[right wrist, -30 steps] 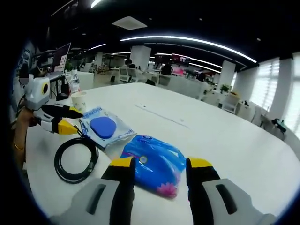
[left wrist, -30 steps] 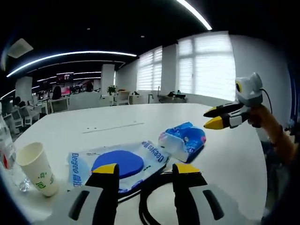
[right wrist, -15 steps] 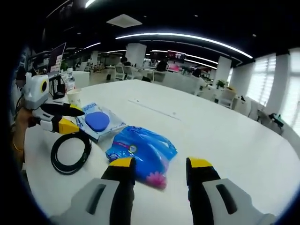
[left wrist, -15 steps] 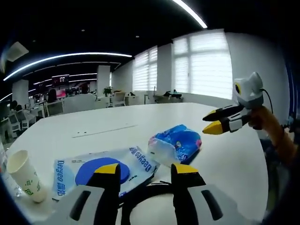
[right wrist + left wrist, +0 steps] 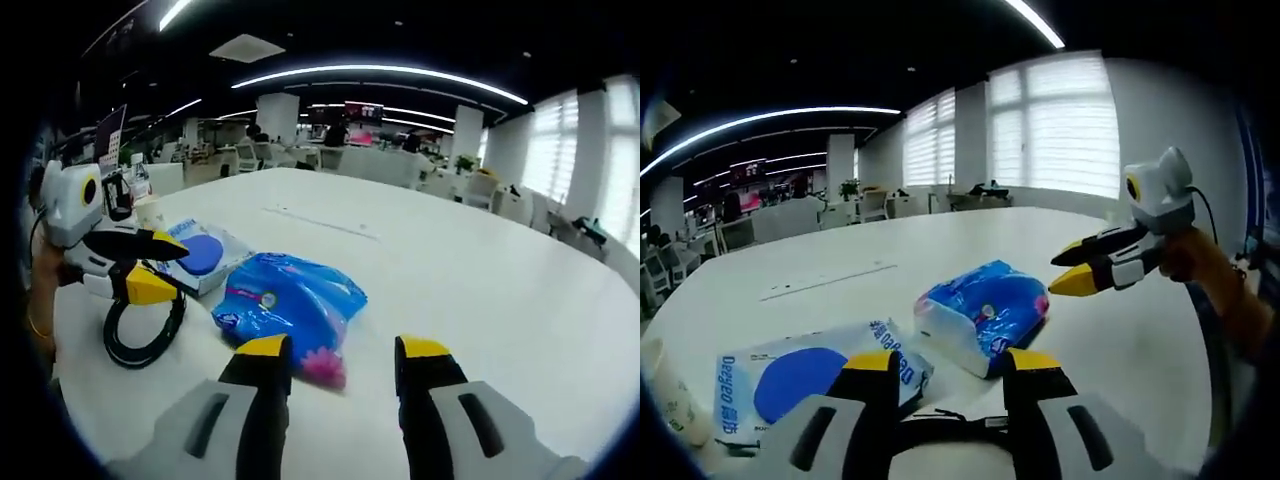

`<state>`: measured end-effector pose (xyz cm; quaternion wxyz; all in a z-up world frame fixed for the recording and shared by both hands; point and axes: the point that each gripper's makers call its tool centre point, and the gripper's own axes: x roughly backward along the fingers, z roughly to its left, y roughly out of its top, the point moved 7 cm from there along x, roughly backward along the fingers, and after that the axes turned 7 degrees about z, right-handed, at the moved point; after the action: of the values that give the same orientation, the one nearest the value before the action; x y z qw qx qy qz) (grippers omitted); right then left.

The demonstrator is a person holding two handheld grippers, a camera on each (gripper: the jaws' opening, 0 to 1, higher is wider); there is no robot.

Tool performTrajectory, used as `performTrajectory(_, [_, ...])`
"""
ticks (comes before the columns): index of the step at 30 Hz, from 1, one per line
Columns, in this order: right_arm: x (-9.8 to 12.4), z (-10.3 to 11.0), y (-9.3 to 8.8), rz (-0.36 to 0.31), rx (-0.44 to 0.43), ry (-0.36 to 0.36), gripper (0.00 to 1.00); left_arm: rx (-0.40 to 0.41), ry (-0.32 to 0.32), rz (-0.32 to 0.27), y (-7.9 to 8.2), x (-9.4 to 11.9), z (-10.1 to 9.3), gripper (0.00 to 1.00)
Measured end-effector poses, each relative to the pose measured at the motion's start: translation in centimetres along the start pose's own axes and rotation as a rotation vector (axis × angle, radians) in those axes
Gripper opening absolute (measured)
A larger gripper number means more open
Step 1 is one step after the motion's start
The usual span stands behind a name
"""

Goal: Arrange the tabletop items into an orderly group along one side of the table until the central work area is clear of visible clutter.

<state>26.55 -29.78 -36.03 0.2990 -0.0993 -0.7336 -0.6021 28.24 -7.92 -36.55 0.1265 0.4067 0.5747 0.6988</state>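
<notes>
A blue tissue pack (image 5: 985, 310) (image 5: 290, 300) lies on the white table (image 5: 480, 280). Beside it is a flat white packet with a blue disc (image 5: 800, 380) (image 5: 200, 255), and a black cable loop (image 5: 940, 428) (image 5: 145, 332) sits close by. My left gripper (image 5: 952, 362) (image 5: 160, 265) hovers open over the cable, just short of the packet. In the left gripper view my right gripper (image 5: 1058, 272) enters from the right. It is open (image 5: 341, 350), a little right of the tissue pack, with nothing between its jaws.
A paper cup (image 5: 150, 212) (image 5: 665, 400) stands past the packet near the table's edge, with a bottle (image 5: 120, 192) behind it. The far half of the table is bare white surface. Office desks, chairs and windows lie beyond.
Both views have shifted. The cup has slid to the left gripper view's left edge, and the tissue pack now sits left of the right gripper's jaws. The items themselves appear unmoved.
</notes>
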Motion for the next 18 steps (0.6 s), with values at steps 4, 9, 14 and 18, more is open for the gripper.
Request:
performTrajectory(4, [-0.2,0.0,0.0,-0.013,-0.019,0.007,0.37,0.0,0.003,-0.019,0.6,-0.5,-0.2,0.39])
performTrajectory(9, [-1.0,0.0,0.0,-0.028,-0.051,0.019,0.36,-0.018,-0.009,-0.026,1.4,-1.6,-0.9,0.38])
performTrajectory(14, [-1.7,-0.3,-0.2,-0.034,-0.069,0.023,0.35,-0.037,-0.017,-0.004,1.3,-2.8,-1.2,0.33])
performTrajectory(18, [-2.3,-0.3,-0.4,-0.031,-0.089,0.035,0.32,-0.049,-0.021,0.005,1.4,-3.6,-1.6,0.28])
